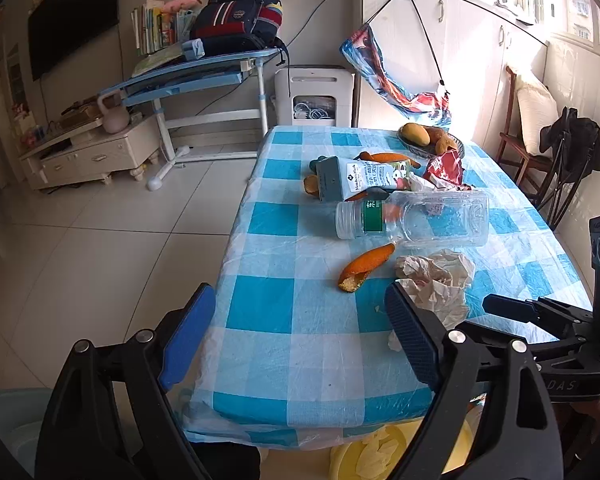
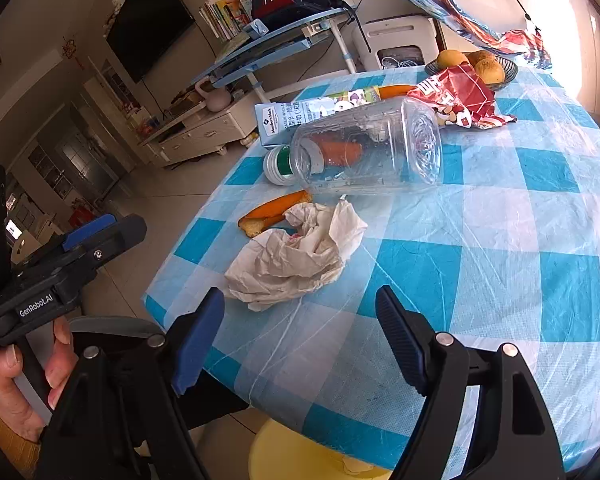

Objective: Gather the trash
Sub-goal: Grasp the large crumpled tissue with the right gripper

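Trash lies on a table with a blue-and-white checked cloth [image 1: 300, 240] [image 2: 500, 240]. Nearest is a crumpled white tissue [image 1: 436, 280] [image 2: 296, 256], with an orange peel [image 1: 364, 268] [image 2: 272, 212] beside it. Behind them a clear plastic bottle [image 1: 412, 216] [image 2: 364, 148] lies on its side. Further back are a milk carton [image 1: 360, 178] [image 2: 300, 114] and a red snack wrapper [image 1: 446, 168] [image 2: 460, 96]. My left gripper [image 1: 300, 336] [image 2: 112, 228] hangs open over the table's near left corner, empty. My right gripper [image 2: 300, 340] [image 1: 496, 305] is open and empty, just short of the tissue.
A yellow bin [image 1: 380, 452] [image 2: 300, 452] stands under the table's near edge. A fruit bowl [image 1: 428, 138] [image 2: 476, 66] sits at the far end. A wooden chair [image 1: 516, 148] stands to the right. A desk with a backpack [image 1: 236, 20] stands beyond tiled floor on the left.
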